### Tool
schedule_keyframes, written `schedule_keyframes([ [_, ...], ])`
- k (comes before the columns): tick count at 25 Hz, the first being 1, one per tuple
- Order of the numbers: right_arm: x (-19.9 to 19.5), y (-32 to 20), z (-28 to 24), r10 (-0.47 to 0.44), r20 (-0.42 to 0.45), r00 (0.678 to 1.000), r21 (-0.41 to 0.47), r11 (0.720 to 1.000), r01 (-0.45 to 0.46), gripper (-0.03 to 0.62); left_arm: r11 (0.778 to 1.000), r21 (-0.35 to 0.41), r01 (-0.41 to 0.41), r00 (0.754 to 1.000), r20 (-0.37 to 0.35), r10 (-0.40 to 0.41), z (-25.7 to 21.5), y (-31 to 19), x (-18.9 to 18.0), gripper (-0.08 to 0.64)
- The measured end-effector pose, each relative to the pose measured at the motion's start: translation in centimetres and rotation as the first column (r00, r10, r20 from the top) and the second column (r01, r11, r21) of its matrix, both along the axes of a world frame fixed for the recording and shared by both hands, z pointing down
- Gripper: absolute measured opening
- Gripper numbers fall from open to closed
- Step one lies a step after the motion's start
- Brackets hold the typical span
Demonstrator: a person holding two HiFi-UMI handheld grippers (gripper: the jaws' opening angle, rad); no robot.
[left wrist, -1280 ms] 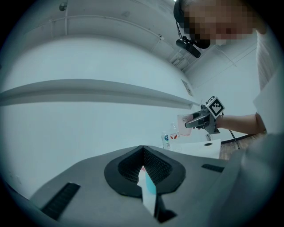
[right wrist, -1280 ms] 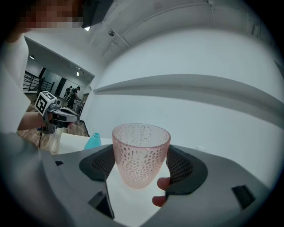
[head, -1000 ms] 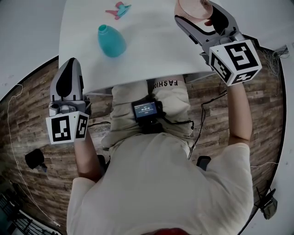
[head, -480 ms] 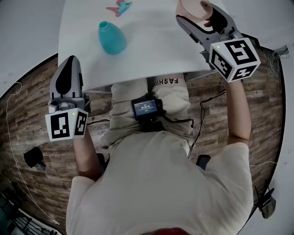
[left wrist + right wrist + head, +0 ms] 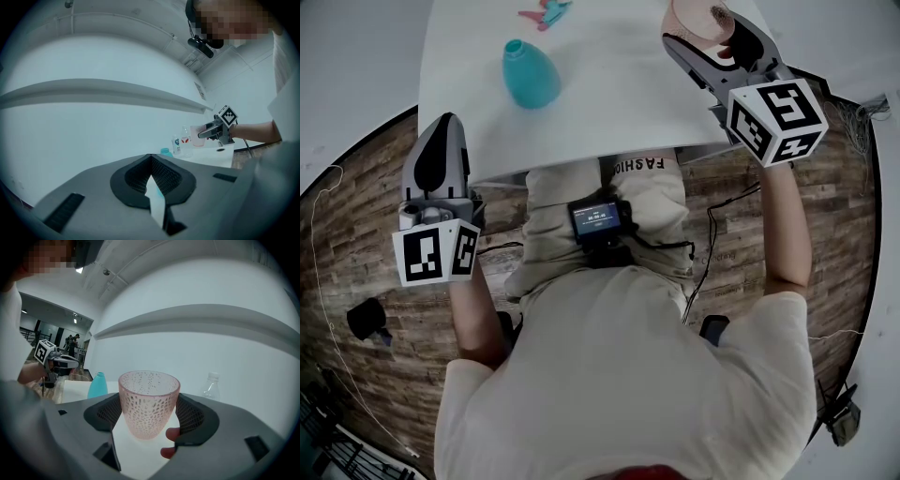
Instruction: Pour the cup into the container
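White counter (image 5: 609,103) is seen bare between the right gripper (image 5: 705,33), clamped on the pink cup (image 5: 149,401), and the teal container (image 5: 530,77) well to its left. The cup is cut off in the head view. The left gripper (image 5: 441,141), closed and empty, is held off the counter's edge.

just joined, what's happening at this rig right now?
A person works two handheld grippers at a white table. The right gripper is shut on a pink cup, held upright at the table's right side; nothing is poured yet. The teal bottle stands apart, further left on the table. The left gripper is shut and empty, off the table's near left corner.
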State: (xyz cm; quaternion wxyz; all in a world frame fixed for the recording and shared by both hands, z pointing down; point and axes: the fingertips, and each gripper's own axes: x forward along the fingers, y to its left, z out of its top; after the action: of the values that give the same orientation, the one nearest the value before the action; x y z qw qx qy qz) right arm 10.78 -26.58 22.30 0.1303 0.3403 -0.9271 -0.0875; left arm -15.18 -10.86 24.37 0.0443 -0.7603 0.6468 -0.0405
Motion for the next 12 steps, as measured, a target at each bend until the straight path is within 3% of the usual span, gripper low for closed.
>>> schedule_keyframes([
  [12, -0.1, -0.3, 2.0, 0.003, -0.004, 1.000, -0.039, 0.999, -0.003, 0.360, 1.000, -0.015, -0.001, 1.000, -0.010, 0.001, 0.7, 0.1, -0.3, 0.009],
])
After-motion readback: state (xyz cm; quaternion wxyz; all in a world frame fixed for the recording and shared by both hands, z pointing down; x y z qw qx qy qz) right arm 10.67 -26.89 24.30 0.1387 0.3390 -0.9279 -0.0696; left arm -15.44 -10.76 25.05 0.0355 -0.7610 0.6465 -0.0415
